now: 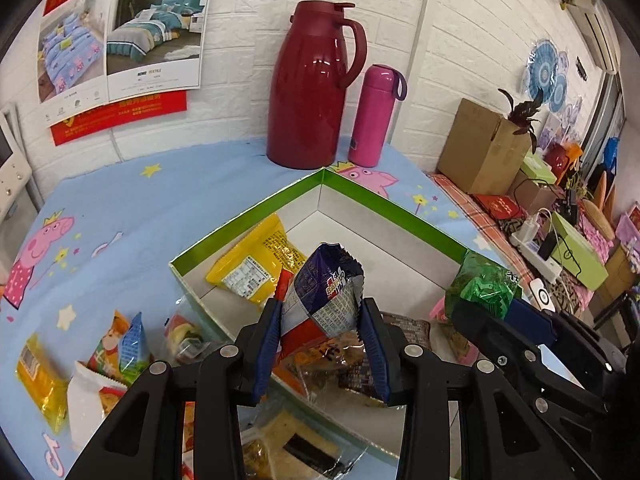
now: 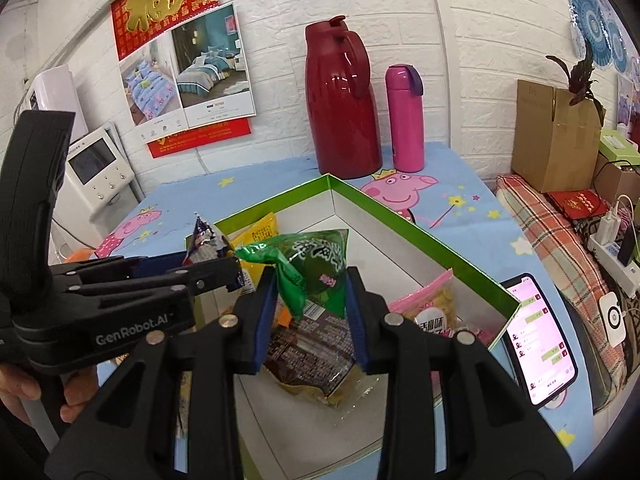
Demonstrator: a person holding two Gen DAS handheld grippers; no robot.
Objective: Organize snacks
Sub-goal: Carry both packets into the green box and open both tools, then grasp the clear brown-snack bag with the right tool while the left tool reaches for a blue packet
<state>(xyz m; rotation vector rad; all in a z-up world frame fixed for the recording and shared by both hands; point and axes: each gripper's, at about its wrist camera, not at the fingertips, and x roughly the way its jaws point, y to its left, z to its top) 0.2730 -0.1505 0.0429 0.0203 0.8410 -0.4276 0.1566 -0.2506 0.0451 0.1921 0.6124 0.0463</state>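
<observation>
Two snack packets, held over green-rimmed box (image 1: 256, 210).
My left gripper (image 1: 322, 320) pinched a crinkled navy-silver packet (image 1: 326, 292), long axis upright; my right gripper (image 2: 310, 300) clamped a glossy green packet (image 2: 316, 268), upright.

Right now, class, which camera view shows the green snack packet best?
The right wrist view: the green snack packet sits centred between the right gripper fingers, its printed face turned to the lens. The left wrist view shows it only off to the side, crumpled, with its lower part hidden behind the gripper.
</observation>
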